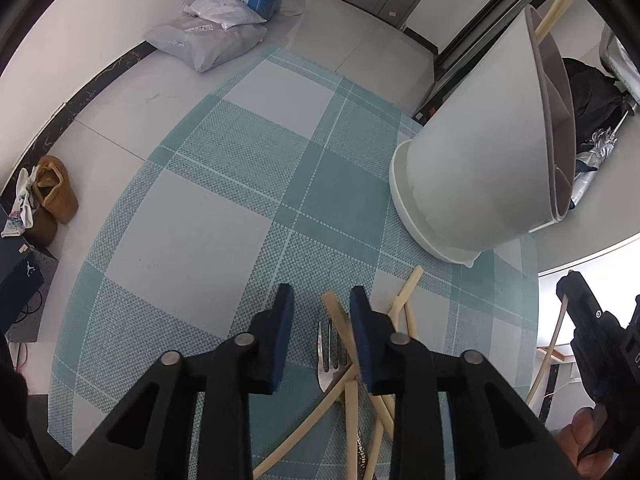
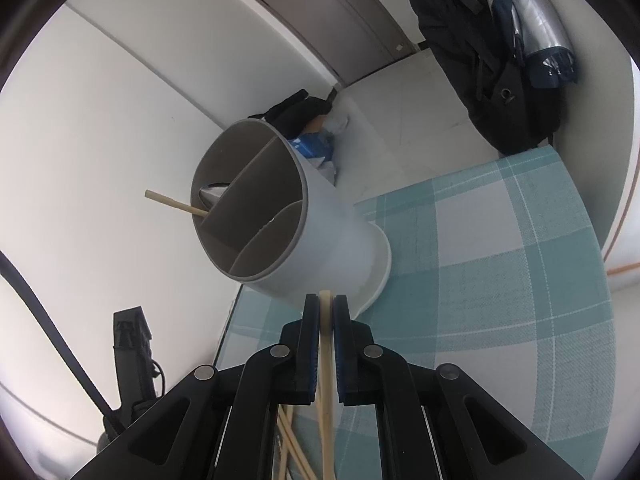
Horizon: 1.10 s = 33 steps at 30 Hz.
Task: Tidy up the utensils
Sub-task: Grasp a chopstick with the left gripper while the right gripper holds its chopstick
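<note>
Bare checked mat (image 1: 192, 216) left of the white holder (image 1: 472, 168); loose chopsticks (image 1: 404, 296) and fork (image 1: 330, 356) clutter its near edge.

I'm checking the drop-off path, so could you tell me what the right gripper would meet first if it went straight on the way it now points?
Probably the white utensil holder: the right gripper, shut on a chopstick, points at its lower wall and base, not its open top. Depth is unclear, so the gap is hard to judge.

Soft even daylight, sharp focus, fisheye-warped edges
</note>
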Available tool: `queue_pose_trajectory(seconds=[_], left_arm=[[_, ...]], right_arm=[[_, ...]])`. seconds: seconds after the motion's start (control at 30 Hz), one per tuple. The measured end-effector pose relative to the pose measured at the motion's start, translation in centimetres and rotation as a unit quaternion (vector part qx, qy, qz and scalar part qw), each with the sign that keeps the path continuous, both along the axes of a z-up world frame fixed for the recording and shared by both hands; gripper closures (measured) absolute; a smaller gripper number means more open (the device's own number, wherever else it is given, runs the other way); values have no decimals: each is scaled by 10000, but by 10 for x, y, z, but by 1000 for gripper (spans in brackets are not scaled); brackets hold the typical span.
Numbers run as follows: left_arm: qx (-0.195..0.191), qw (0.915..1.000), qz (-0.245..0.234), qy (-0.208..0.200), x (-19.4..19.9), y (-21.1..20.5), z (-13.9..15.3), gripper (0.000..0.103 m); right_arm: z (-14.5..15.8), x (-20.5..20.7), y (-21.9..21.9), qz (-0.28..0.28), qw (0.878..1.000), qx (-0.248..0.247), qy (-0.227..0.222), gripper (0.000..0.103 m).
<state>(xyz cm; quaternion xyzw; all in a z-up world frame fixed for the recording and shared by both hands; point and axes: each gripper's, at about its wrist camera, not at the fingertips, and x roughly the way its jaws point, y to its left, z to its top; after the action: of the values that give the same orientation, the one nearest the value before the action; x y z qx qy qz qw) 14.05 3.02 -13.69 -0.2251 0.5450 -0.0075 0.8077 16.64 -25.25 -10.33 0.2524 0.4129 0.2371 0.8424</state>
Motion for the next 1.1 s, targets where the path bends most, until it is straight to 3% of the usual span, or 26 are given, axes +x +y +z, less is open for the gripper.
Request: queue_pose_trajectory(seconds=[0.07, 0.17, 0.4, 0.87, 1.1], left_arm=[[-188, 9998, 114, 34, 1, 3, -2, 89], [-163, 9997, 181, 35, 4, 3, -1, 96], [-180, 9993, 296, -110, 4, 1, 4, 98], [-330, 9925, 442, -1090, -10, 6, 48, 99], [-161, 9858, 468, -1608, -24, 2, 75, 100]], right_arm=[[-1, 1, 1, -6, 10000, -4, 41, 97], [-1, 1, 0, -12, 10000, 2, 46, 97], [1, -1, 1, -32, 10000, -32, -38, 97], [24, -17, 10, 11, 9975, -351, -620, 97], [35, -29, 16, -83, 9938, -642, -901, 97]])
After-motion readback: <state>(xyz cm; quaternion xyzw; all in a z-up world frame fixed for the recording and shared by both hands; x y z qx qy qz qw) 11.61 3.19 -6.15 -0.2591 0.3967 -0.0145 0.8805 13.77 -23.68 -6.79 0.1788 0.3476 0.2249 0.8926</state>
